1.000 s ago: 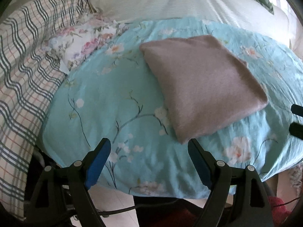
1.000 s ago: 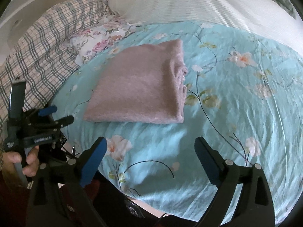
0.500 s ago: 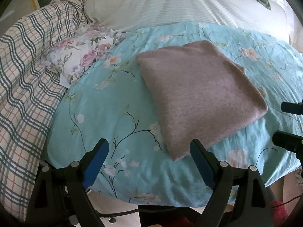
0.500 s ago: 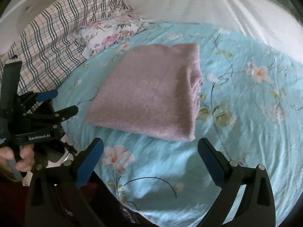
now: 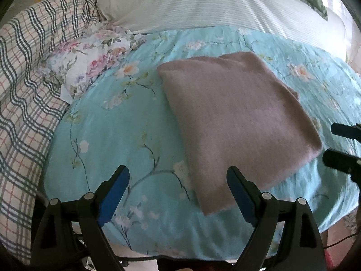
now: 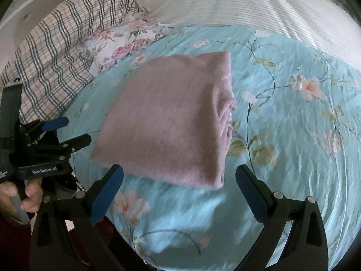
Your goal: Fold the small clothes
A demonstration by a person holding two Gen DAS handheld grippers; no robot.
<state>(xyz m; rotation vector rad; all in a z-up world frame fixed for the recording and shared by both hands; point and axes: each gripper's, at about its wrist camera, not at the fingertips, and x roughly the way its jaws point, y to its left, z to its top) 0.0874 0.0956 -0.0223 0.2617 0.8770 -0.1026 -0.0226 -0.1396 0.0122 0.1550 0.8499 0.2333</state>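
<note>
A folded mauve fuzzy garment [image 5: 234, 117] lies flat on the turquoise floral bedsheet [image 5: 117, 135]; it also shows in the right wrist view [image 6: 171, 122]. My left gripper [image 5: 178, 194] is open and empty, hovering just before the garment's near corner. My right gripper [image 6: 180, 192] is open and empty, just before the garment's near edge. The right gripper's fingers [image 5: 340, 144] show at the right edge of the left wrist view. The left gripper [image 6: 65, 131] shows at the left of the right wrist view, held by a hand.
A crumpled floral cloth [image 5: 90, 61] lies at the sheet's far left corner. A plaid blanket [image 5: 24, 85] runs along the left. A white striped cover [image 5: 214, 6] lies behind. The bed's near edge [image 5: 203, 255] is just below the grippers.
Both grippers have moved forward toward the garment, which now looks larger and closer. Both stay open and the garment has not moved.
</note>
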